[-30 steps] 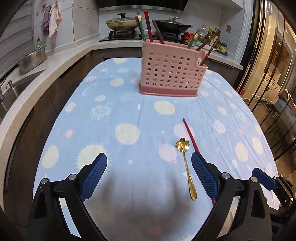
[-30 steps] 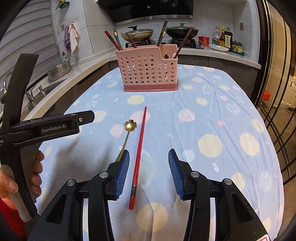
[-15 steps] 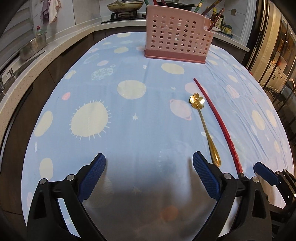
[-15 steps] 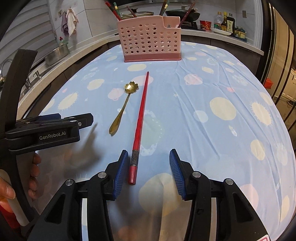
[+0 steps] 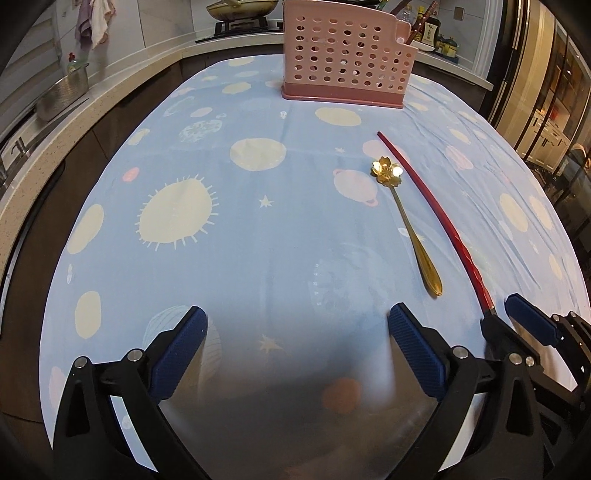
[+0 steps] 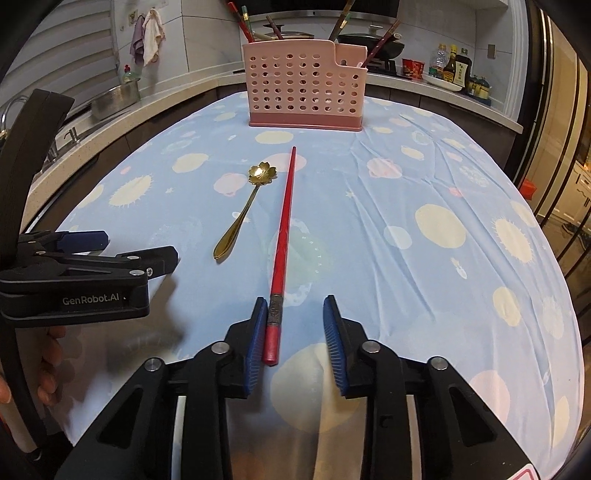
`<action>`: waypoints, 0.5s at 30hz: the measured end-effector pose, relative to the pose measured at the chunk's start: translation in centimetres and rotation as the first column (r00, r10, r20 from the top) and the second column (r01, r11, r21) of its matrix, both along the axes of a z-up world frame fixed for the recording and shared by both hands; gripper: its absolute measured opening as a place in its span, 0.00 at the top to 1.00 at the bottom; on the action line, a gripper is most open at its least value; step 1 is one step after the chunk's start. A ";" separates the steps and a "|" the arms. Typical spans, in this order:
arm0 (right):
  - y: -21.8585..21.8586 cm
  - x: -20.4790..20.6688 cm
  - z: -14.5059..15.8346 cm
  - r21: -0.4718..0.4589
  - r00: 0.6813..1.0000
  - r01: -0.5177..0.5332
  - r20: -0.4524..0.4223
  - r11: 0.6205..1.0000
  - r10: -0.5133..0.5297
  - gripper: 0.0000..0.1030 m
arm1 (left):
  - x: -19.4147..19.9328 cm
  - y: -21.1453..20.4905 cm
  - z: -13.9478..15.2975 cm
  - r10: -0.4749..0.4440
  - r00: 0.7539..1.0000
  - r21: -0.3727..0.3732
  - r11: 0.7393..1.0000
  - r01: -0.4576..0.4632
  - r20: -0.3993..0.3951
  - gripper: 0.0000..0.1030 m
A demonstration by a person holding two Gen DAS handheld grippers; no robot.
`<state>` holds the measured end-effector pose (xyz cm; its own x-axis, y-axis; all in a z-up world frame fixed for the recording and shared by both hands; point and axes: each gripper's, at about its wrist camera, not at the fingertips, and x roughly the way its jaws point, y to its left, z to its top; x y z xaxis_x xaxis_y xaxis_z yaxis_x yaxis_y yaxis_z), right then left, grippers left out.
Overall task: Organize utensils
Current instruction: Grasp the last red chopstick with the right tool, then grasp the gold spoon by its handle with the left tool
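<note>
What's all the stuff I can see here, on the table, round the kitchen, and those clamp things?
Chopstick: one, red, on the cloth, its thick end between the right claw's pads.
Spoon: one, gold, flower-shaped bowl, beside the chopstick.
Utensil basket: one, pink, far end of table, chopsticks standing inside.
Tablecloth: one, light blue with suns and planets.
Steel pot: one, on the counter.
Pans: two, on the stove.
Bottles: several, dark, right counter.
Cloths: two, hanging on the wall.
Left claw: black, blue pads, opening, nothing between.
Right claw: closing round the chopstick.
Hand: holding the left claw.
</note>
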<state>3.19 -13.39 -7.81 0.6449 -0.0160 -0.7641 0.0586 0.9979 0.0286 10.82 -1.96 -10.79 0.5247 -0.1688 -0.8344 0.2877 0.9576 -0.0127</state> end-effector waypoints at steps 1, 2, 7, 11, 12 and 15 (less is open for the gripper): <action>-0.2 -0.1 0.0 -0.004 1.000 0.005 0.001 1.000 -0.005 0.89 | -0.1 -0.2 0.0 -0.006 1.000 -0.004 1.000 0.006 -0.001 0.08; -0.4 -0.1 0.0 -0.006 1.000 0.010 0.000 1.000 -0.010 0.93 | -0.2 -0.4 0.1 -0.013 1.000 -0.006 1.000 0.013 -0.002 0.08; -2.3 -0.5 0.1 0.036 0.998 0.063 0.002 0.997 -0.063 0.94 | -0.5 -1.7 0.4 -0.049 0.999 -0.028 0.998 0.049 0.000 0.08; -4.7 -0.5 0.1 0.096 0.994 0.110 -0.009 0.989 -0.110 0.94 | -0.3 -3.3 0.6 -0.091 0.996 -0.051 0.995 0.091 -0.001 0.09; -5.0 -0.4 0.1 0.102 0.993 0.117 -0.011 0.988 -0.117 0.94 | -0.2 -3.6 0.6 -0.099 0.995 -0.056 0.994 0.099 -0.002 0.09; -5.7 -0.4 0.1 0.107 0.992 0.130 -0.013 0.986 -0.129 0.94 | 0.3 -4.9 0.4 -0.130 0.991 -0.071 0.989 0.129 -0.015 0.23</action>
